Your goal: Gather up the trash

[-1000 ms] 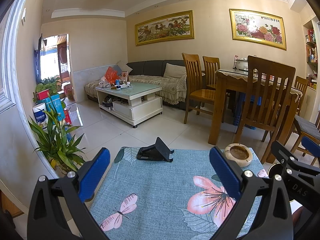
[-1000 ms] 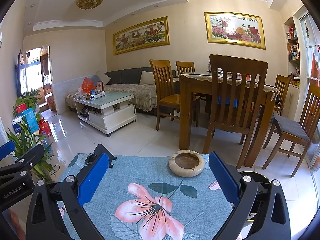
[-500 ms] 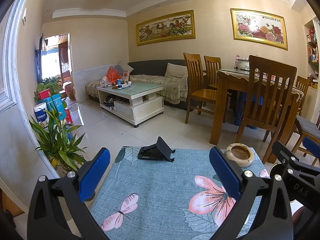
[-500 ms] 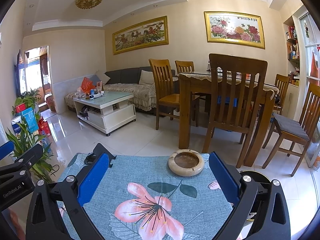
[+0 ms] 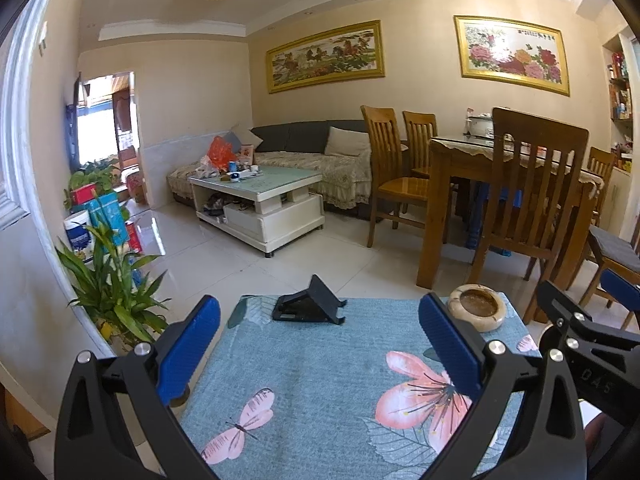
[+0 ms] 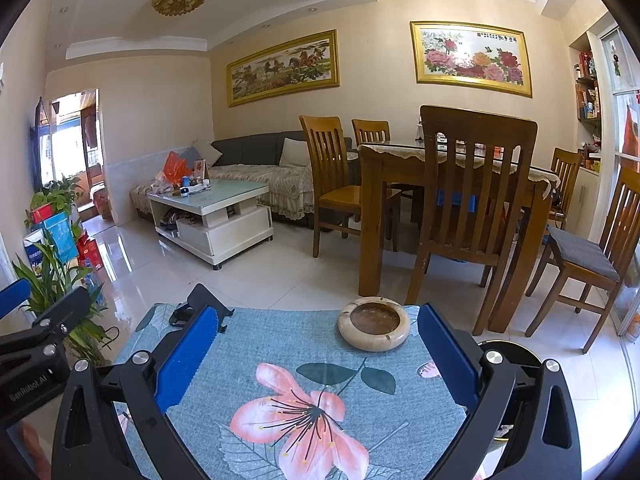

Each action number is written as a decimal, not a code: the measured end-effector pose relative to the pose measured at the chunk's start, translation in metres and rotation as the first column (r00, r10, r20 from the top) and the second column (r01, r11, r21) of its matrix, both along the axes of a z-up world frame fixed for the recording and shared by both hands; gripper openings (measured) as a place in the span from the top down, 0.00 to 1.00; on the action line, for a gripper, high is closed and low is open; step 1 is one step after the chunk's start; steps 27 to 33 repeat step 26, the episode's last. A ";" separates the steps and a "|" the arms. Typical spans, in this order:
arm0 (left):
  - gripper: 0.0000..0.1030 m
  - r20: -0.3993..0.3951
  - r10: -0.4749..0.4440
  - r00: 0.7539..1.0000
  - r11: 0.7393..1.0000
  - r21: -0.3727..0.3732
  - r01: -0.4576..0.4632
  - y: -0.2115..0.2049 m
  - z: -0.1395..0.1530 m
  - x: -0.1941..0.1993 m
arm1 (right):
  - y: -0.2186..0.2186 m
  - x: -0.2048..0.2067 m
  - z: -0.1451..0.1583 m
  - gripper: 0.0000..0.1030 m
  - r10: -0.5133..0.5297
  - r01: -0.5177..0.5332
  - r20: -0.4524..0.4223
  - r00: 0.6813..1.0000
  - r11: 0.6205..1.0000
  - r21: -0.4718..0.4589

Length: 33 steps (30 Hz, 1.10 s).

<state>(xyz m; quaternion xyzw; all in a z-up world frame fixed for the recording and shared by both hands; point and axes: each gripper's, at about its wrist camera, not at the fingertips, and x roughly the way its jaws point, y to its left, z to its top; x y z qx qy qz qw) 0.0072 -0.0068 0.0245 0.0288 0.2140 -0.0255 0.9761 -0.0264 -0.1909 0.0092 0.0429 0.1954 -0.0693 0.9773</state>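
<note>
Little has shifted since the earlier frames. Left gripper (image 5: pixel 319 342) and right gripper (image 6: pixel 316 354) both hover wide open, empty, above the floral tablecloth (image 6: pixel 280 344). Farther on sit the ashtray (image 6: pixel 374 328) and black phone stand (image 5: pixel 308 306); no trash identifiable.

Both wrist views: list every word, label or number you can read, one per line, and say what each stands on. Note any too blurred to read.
"GenRobot.AI": on the black body of the left hand-held gripper, seen from the right wrist view.
"DAS": on the right hand-held gripper, seen from the left wrist view; possibly cut off.
Characters on the flower painting: too small to read.
Print on the blue boxes by the plant: blurred.
</note>
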 end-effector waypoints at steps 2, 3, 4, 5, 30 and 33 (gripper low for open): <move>0.03 -0.025 -0.037 0.999 0.999 -0.040 0.036 0.001 -0.003 0.004 | -0.001 0.000 0.000 0.03 -0.001 0.001 0.000 1.000 1.000 -0.002; 0.03 -0.037 -0.053 0.998 0.997 -0.056 0.051 0.002 -0.004 0.006 | -0.001 0.001 0.000 0.03 0.000 0.000 -0.001 1.000 1.000 0.001; 0.03 -0.043 -0.074 0.996 0.995 -0.068 0.071 0.002 -0.006 0.008 | -0.002 0.002 0.000 0.03 0.000 0.000 -0.001 1.000 1.000 0.002; 0.03 -0.040 -0.085 0.996 0.995 -0.060 0.082 0.000 -0.008 0.009 | -0.001 0.000 0.000 0.03 -0.001 0.001 0.001 1.000 1.000 0.002; 0.03 0.015 0.017 1.000 0.988 0.156 -0.019 -0.010 -0.019 0.013 | -0.010 0.007 -0.011 0.03 -0.029 0.029 -0.029 0.999 1.000 0.008; 0.03 0.015 0.017 1.000 0.988 0.156 -0.019 -0.010 -0.019 0.013 | -0.010 0.007 -0.011 0.03 -0.029 0.029 -0.029 0.999 1.000 0.008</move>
